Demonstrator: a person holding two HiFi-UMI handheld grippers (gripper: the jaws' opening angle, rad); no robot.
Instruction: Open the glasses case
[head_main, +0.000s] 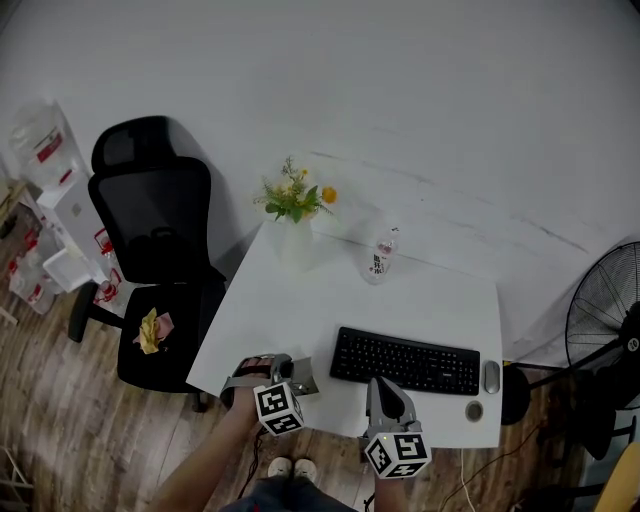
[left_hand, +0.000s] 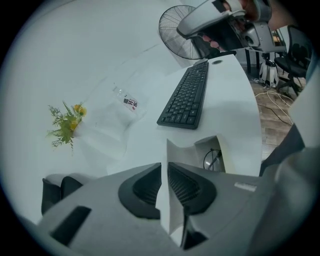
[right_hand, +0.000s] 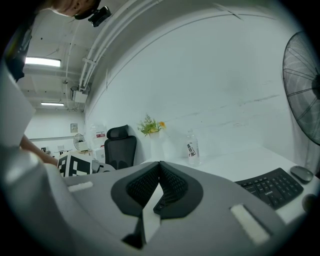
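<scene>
1. Closest in, the left claw (left_hand: 164, 175) is clamped on the thin pale flap of the glasses case (left_hand: 186, 151). The flap runs edge-on between the two ribbed pads.
2. Just past those pads the case lies at the front left corner of the white surface (head_main: 330, 300). Its mouth gapes, and a pair of glasses (left_hand: 212, 159) shows inside.
3. To its right, the right claw (right_hand: 160, 172) has its pads pressed together at the tips with nothing between them. It is held above the front edge of the surface, aimed at the far wall.
4. Beyond both claws a black keyboard (head_main: 405, 361) lies across the right half of the surface. A mouse (head_main: 491, 377) sits just beside its right end.
5. Farther back, a clear bottle (head_main: 380, 256) stands upright near the middle of the rear edge.
6. Near the rear left corner stands a white vase of flowers (head_main: 294, 200), apart from the bottle.
7. Off the surface, a black office chair (head_main: 155, 230) stands on the wooden floor to the left, and a fan (head_main: 603, 305) stands to the right.
</scene>
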